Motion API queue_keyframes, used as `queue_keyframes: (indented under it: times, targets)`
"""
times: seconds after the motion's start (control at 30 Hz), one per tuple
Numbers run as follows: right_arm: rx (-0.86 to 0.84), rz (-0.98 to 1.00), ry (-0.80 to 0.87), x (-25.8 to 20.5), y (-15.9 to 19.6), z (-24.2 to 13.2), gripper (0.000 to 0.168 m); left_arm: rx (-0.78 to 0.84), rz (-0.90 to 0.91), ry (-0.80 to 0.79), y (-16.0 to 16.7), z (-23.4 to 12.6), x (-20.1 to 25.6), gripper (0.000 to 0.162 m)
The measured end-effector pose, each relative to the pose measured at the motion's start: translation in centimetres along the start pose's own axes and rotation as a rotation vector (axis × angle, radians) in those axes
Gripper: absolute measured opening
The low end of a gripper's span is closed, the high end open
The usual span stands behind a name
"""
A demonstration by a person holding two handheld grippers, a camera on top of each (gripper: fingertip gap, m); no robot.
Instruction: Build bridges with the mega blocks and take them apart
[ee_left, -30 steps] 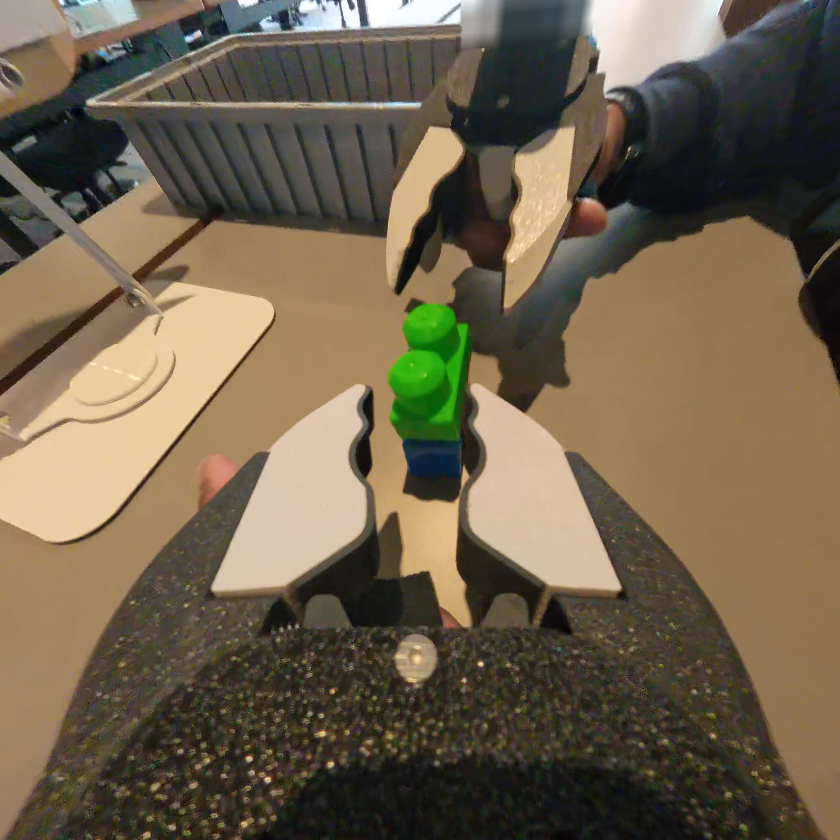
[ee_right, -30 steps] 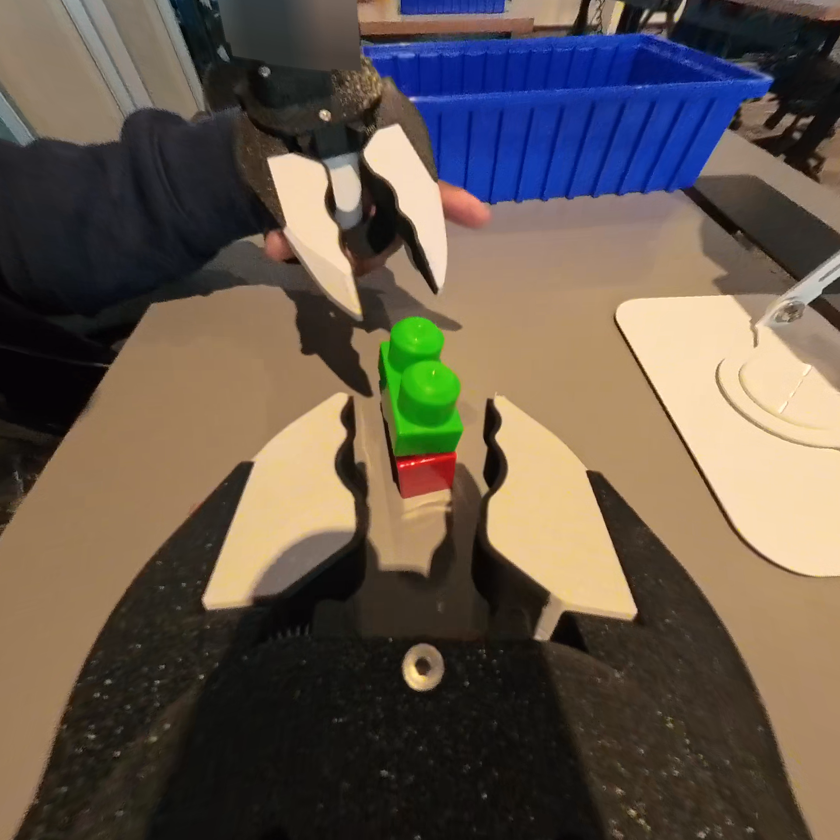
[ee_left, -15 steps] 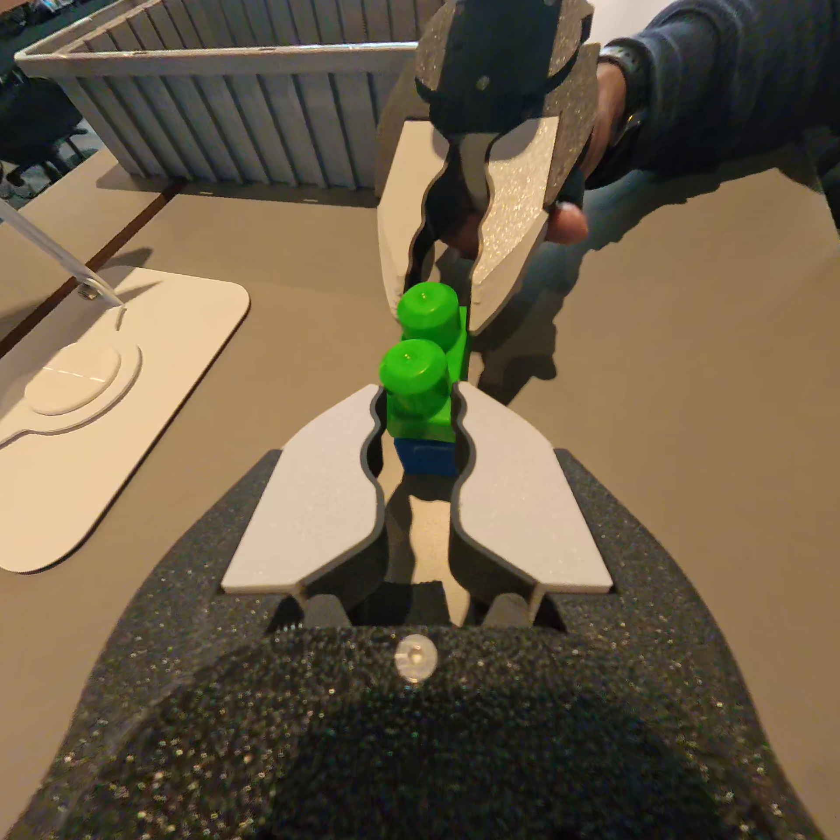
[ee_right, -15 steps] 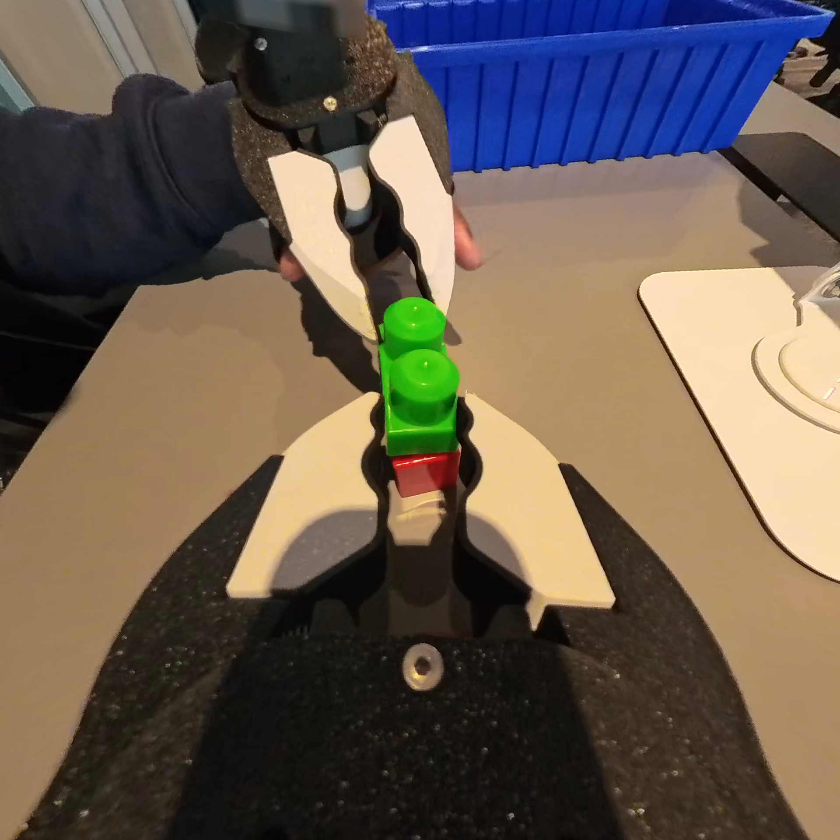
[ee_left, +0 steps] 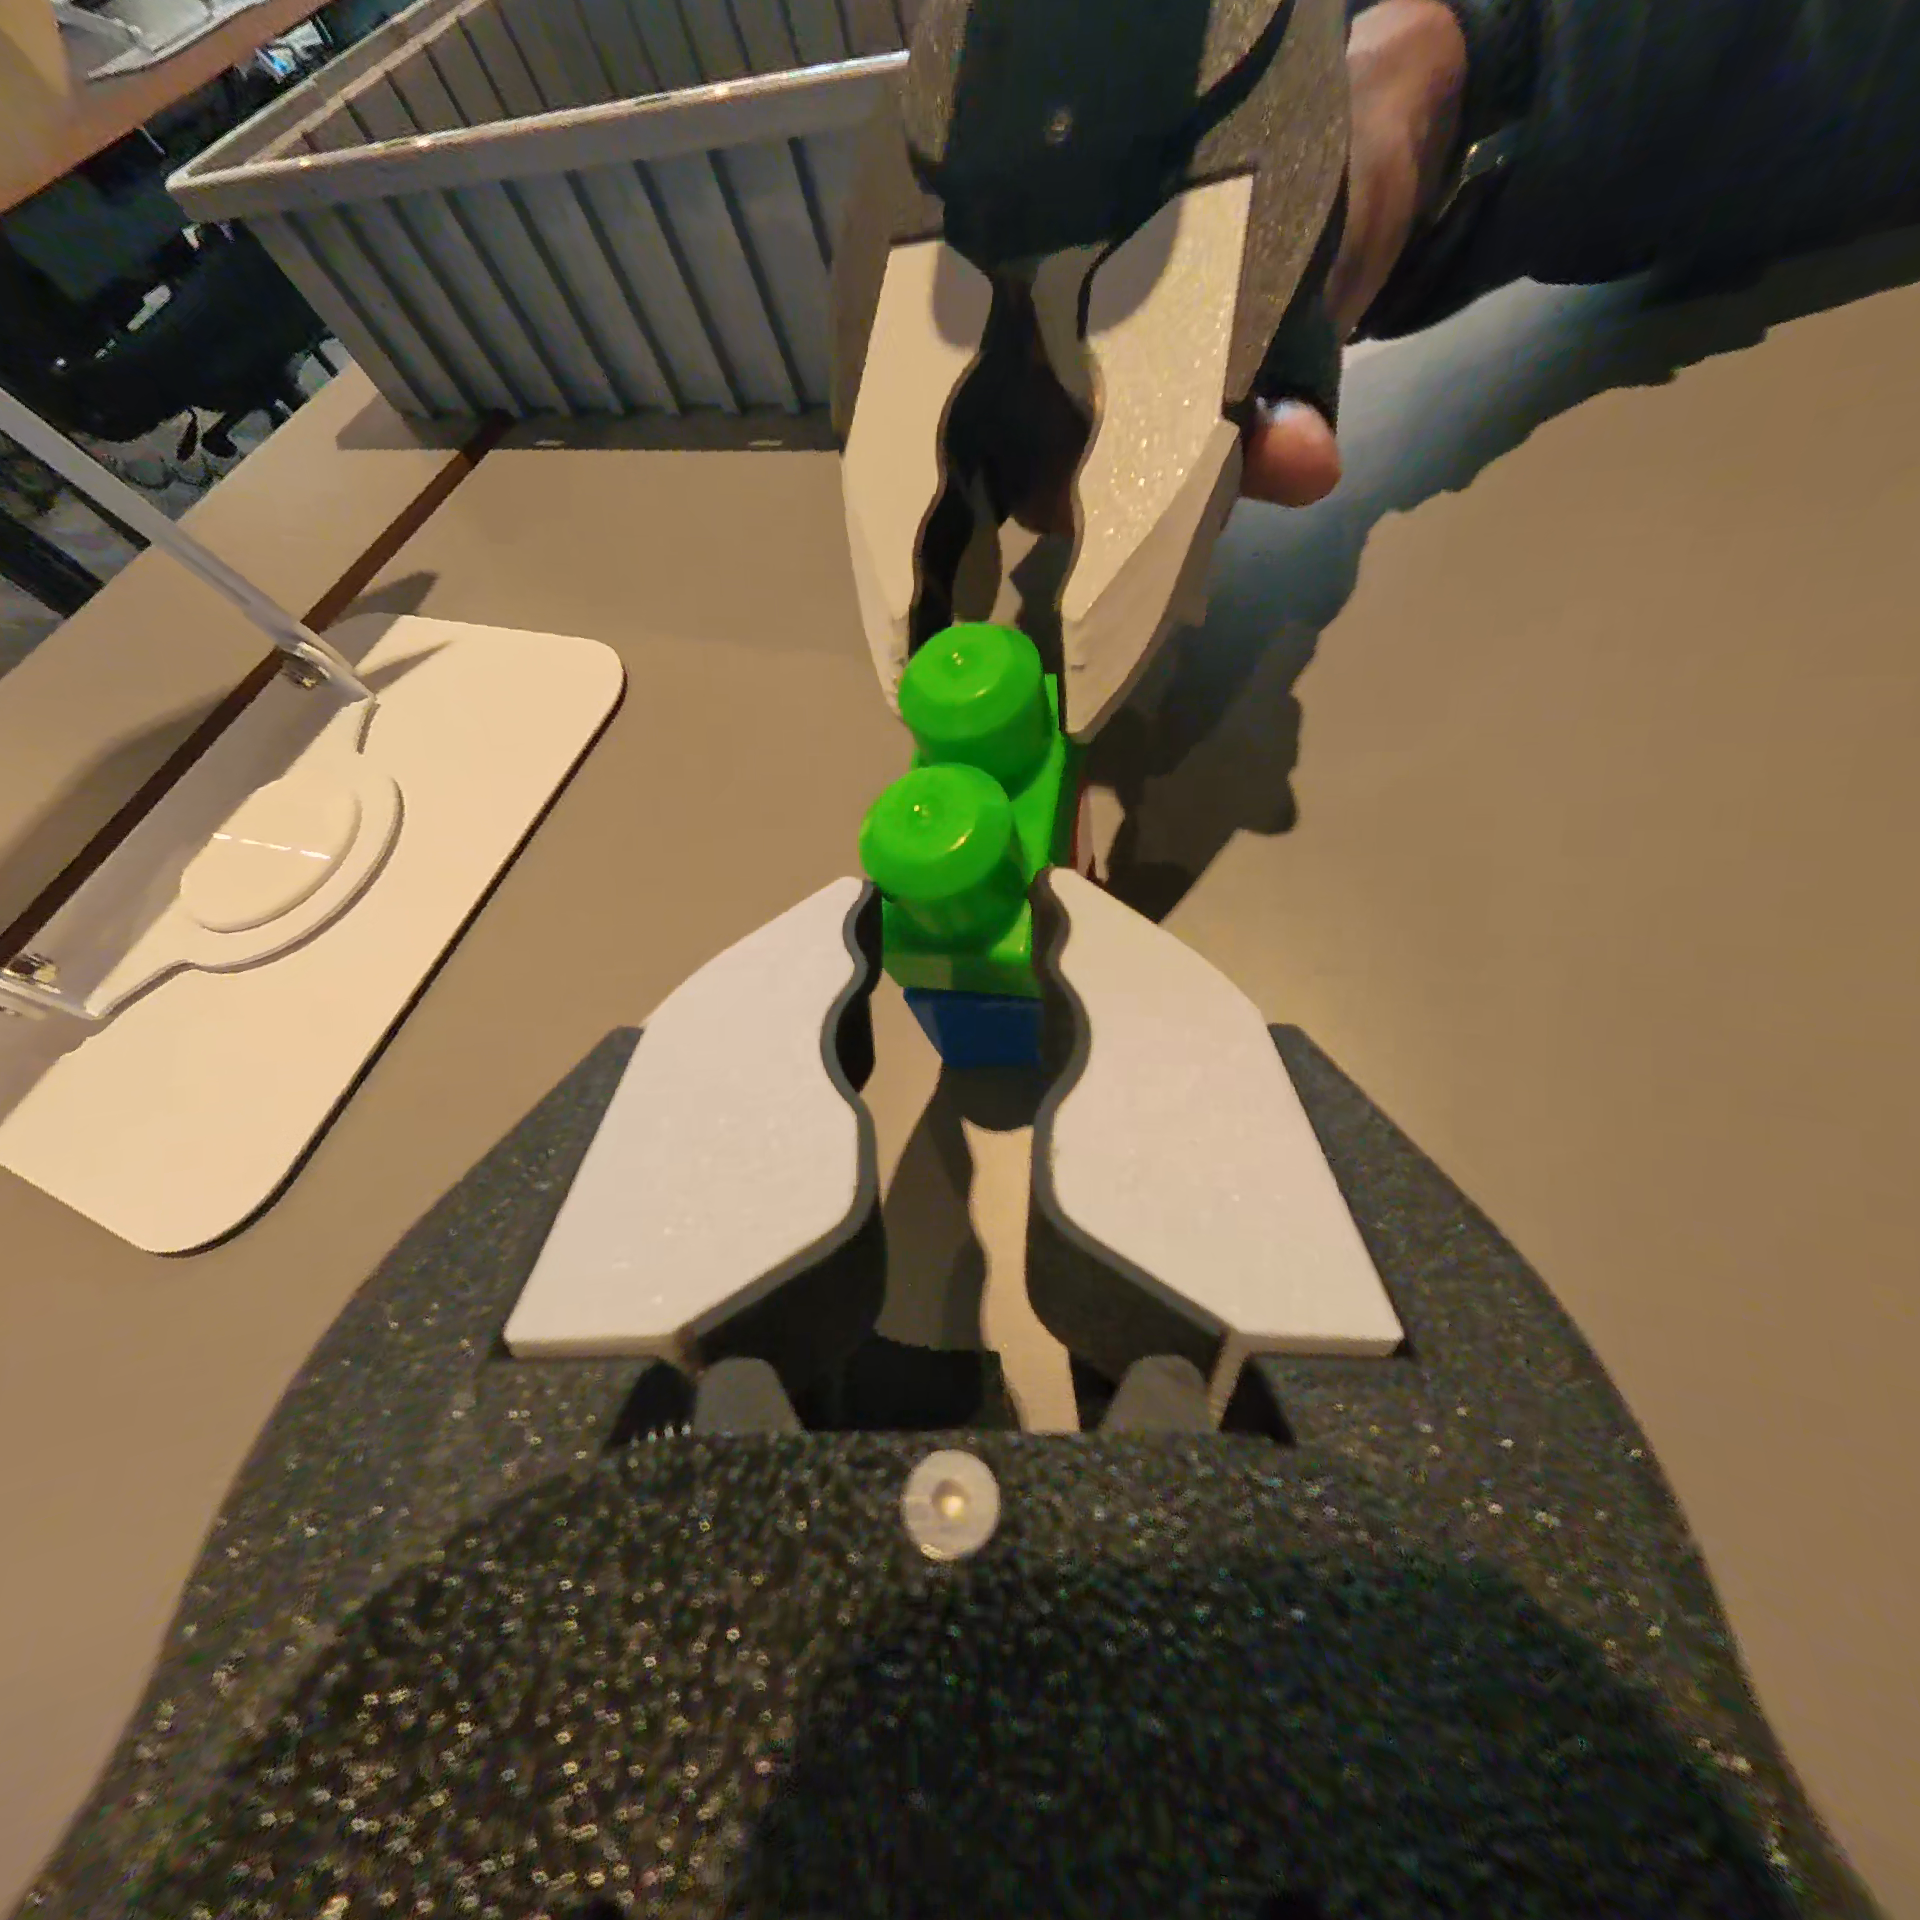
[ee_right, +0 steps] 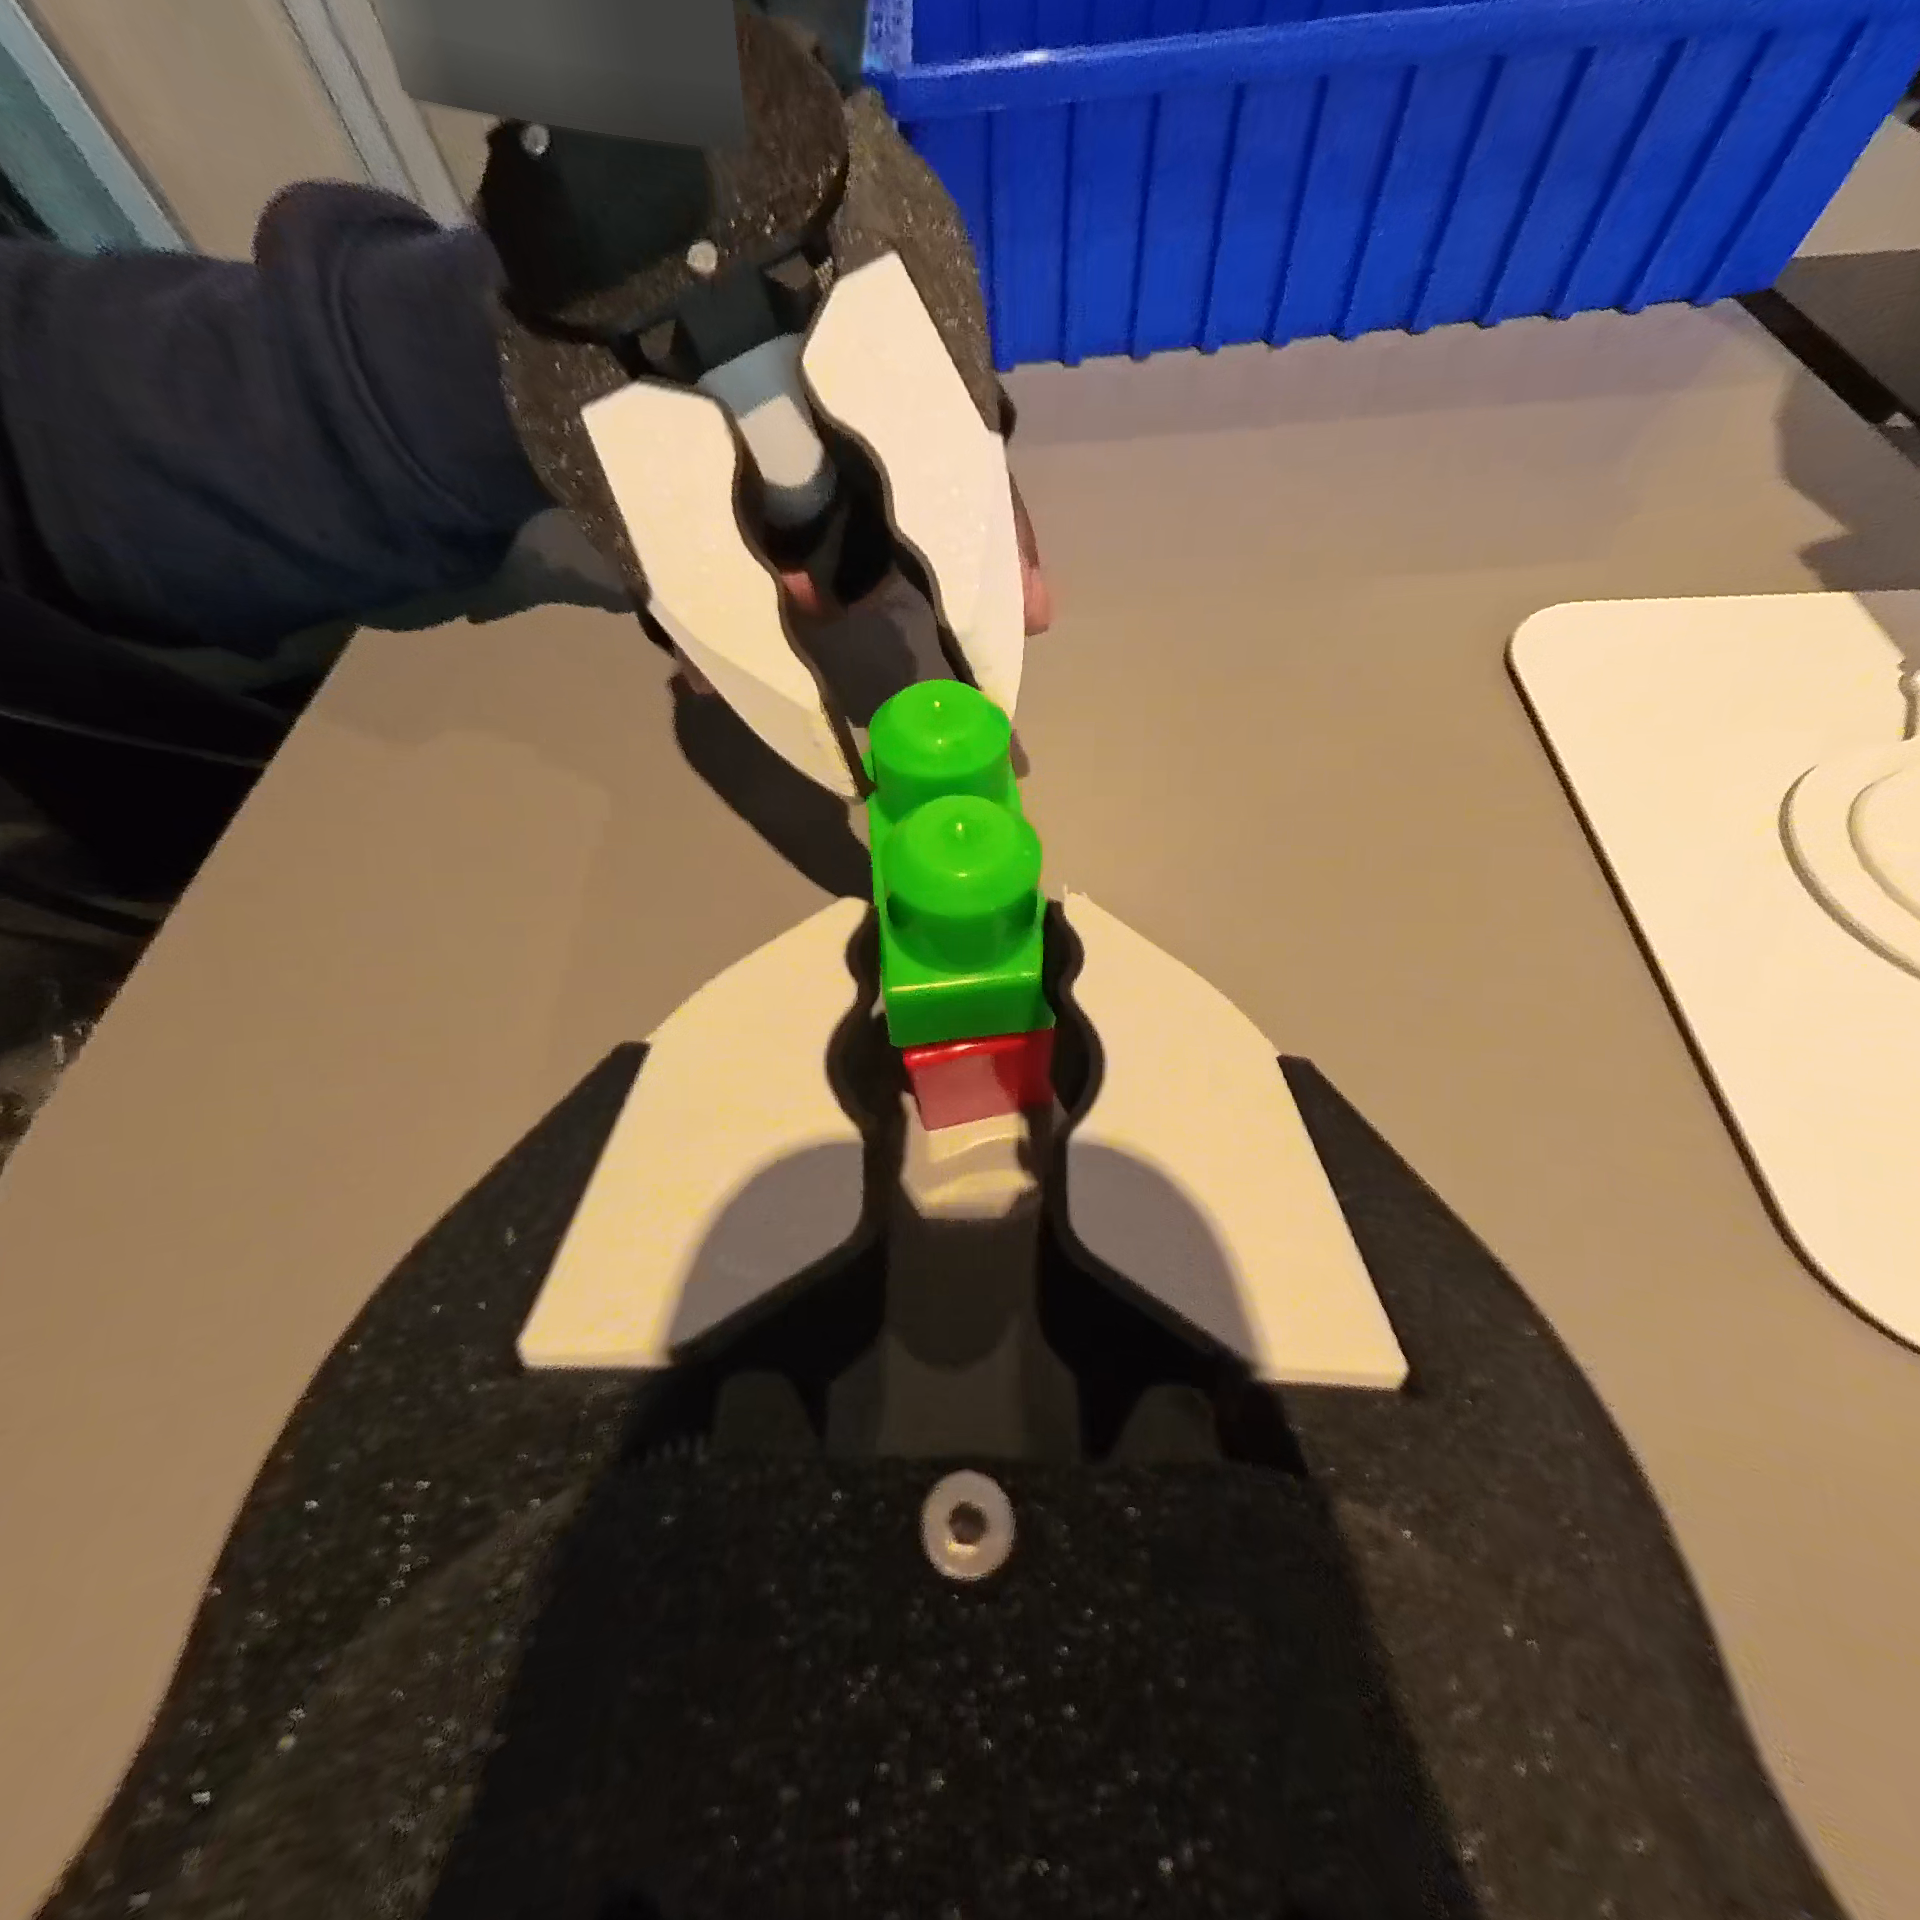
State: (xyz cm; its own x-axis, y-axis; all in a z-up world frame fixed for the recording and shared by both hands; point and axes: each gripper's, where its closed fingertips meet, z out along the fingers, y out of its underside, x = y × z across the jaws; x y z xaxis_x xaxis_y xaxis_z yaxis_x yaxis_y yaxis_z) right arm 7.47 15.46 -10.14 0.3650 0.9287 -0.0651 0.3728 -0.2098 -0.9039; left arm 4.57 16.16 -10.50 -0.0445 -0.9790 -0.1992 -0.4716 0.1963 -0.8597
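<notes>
A small bridge stands on the tan table: a green two-stud block (ee_left: 971, 821) lies across a blue block (ee_left: 982, 1029) at its near end in the left wrist view. In the right wrist view the green block (ee_right: 961, 935) rests on a red block (ee_right: 977, 1081) at its near end. My left gripper (ee_left: 956, 894) is shut on the blue-side end of the green block. My right gripper (ee_right: 961, 914) is shut on the red-side end. Each gripper shows opposite in the other's view: the right gripper (ee_left: 987, 691) and the left gripper (ee_right: 925, 743).
A grey ribbed bin (ee_left: 582, 270) stands at the table's far edge in the left wrist view, a blue ribbed bin (ee_right: 1351, 177) in the right wrist view. A white stand base (ee_left: 312, 914) lies beside the bridge, also in the right wrist view (ee_right: 1714, 883). Only a small space, under 4 cm, lies between the two pairs of fingers.
Both grippers have moved in from opposite ends and down to the green block. Their fingers have closed from open onto its sides.
</notes>
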Motion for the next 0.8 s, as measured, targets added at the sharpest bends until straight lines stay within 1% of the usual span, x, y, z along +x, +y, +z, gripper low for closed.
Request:
queue_keyframes:
  times: [0.1,0.3,0.37,0.43,0.5,0.53,0.63,0.7,0.73,0.8]
  targets:
    - [0.021,0.010,0.000,0.0,0.0,0.0,0.031,0.012,-0.012,-0.002,-0.1,0.0,0.0,0.027]
    - [0.066,0.009,0.015,0.1,-0.1,-0.2,0.029,0.093,-0.040,-0.032,-0.3,-0.1,-0.1,0.027]
    - [0.088,0.005,0.019,0.0,-0.1,-0.3,0.031,0.119,-0.038,-0.051,-0.6,-0.5,-0.2,0.036]
    - [0.104,0.005,0.014,0.0,-0.2,-0.5,0.036,0.182,-0.077,-0.055,-1.3,-1.4,-0.2,0.045]
    - [0.127,0.009,0.011,0.0,-0.4,-0.7,0.040,0.301,-0.133,-0.053,-2.6,-3.2,-0.3,0.054]
    - [0.142,0.015,0.006,-0.1,-0.5,-0.9,0.042,0.394,-0.176,-0.061,-3.6,-4.6,-0.6,0.059]
    - [0.200,0.040,0.001,0.2,-1.0,-1.5,0.044,0.813,-0.400,-0.094,-6.5,-11.1,-2.4,0.058]
    - [0.235,0.066,0.001,0.4,-1.3,-2.0,0.044,1.068,-0.573,-0.081,-6.6,-14.9,-3.6,0.055]
    - [0.247,0.075,0.002,0.6,-1.4,-2.1,0.044,1.142,-0.621,-0.079,-6.2,-16.0,-3.8,0.054]
    - [0.261,0.083,0.002,0.6,-1.5,-2.2,0.044,1.178,-0.646,-0.104,-5.5,-16.5,-3.8,0.054]
